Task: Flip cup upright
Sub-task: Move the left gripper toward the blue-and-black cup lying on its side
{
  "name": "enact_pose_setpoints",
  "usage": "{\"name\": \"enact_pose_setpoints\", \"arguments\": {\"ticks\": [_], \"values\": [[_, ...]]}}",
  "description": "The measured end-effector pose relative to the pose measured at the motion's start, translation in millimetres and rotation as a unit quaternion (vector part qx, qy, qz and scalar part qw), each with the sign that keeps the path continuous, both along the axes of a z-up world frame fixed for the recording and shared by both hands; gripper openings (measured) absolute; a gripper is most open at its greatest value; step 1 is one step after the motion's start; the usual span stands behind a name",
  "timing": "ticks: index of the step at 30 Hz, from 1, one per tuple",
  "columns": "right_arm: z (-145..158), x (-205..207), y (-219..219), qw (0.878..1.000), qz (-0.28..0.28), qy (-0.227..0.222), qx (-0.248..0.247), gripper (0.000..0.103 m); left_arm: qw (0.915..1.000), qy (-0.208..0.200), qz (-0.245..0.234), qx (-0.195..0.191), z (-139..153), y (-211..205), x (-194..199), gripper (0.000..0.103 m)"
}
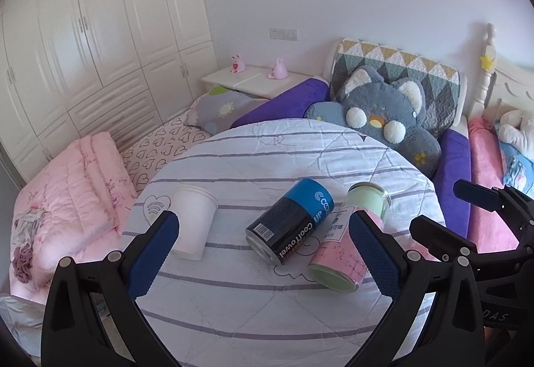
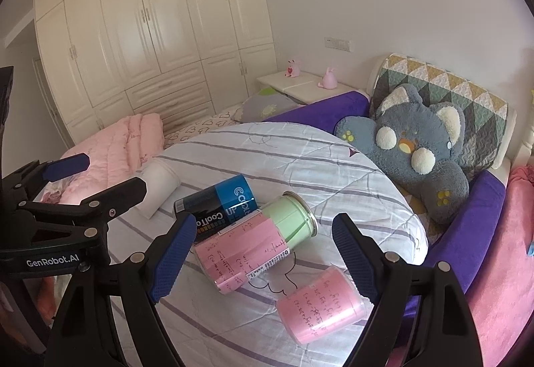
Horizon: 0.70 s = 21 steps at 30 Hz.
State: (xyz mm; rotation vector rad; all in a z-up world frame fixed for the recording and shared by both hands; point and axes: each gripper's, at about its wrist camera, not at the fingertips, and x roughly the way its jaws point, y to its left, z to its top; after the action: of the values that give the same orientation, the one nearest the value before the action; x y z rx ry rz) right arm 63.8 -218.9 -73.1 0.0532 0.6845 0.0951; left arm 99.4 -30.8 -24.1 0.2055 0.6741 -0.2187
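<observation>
A white plastic cup (image 1: pixel 194 223) lies on its side on the round striped tabletop (image 1: pixel 267 310), by my left gripper's left finger; it also shows in the right wrist view (image 2: pixel 157 188). A blue-black can (image 1: pixel 291 220) (image 2: pixel 217 205) and a pink-green can (image 1: pixel 350 238) (image 2: pixel 253 243) lie on their sides in the middle. A pink cup (image 2: pixel 322 305) lies on its side near my right gripper's right finger. My left gripper (image 1: pixel 263 253) is open and empty above the table. My right gripper (image 2: pixel 263 258) is open and empty above the pink-green can.
The table stands against a bed with a grey plush toy (image 1: pixel 387 113), purple bolsters (image 1: pixel 450 187) and a pink quilt (image 1: pixel 76 193). A white wardrobe (image 1: pixel 100 33) and a nightstand (image 1: pixel 253 80) stand behind. The right gripper shows at the right edge of the left wrist view (image 1: pixel 467 210).
</observation>
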Motion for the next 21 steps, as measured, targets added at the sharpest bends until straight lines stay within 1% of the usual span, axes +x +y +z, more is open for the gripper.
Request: {"name": "enact_pose_setpoints", "arguments": {"ticks": [5,13,21], "values": [[0.5,-2.3,-3.5,1.0,-0.007,0.001,0.003,0.085,0.9998,-0.015,-0.014,-0.001,0.7,-4.6,-2.7,0.103],[-0.3,-6.5,-3.8,1.0,-0.009,0.005,0.004,0.085,0.9991,-0.009,-0.031,-0.029,-0.3,-1.0,-0.2,0.103],[-0.7,-8.7,0.0,1.0,-0.007,0.007,0.004,0.085,0.9989,-0.01,-0.037,-0.027,-1.6,-1.0,-0.9,0.103]]}}
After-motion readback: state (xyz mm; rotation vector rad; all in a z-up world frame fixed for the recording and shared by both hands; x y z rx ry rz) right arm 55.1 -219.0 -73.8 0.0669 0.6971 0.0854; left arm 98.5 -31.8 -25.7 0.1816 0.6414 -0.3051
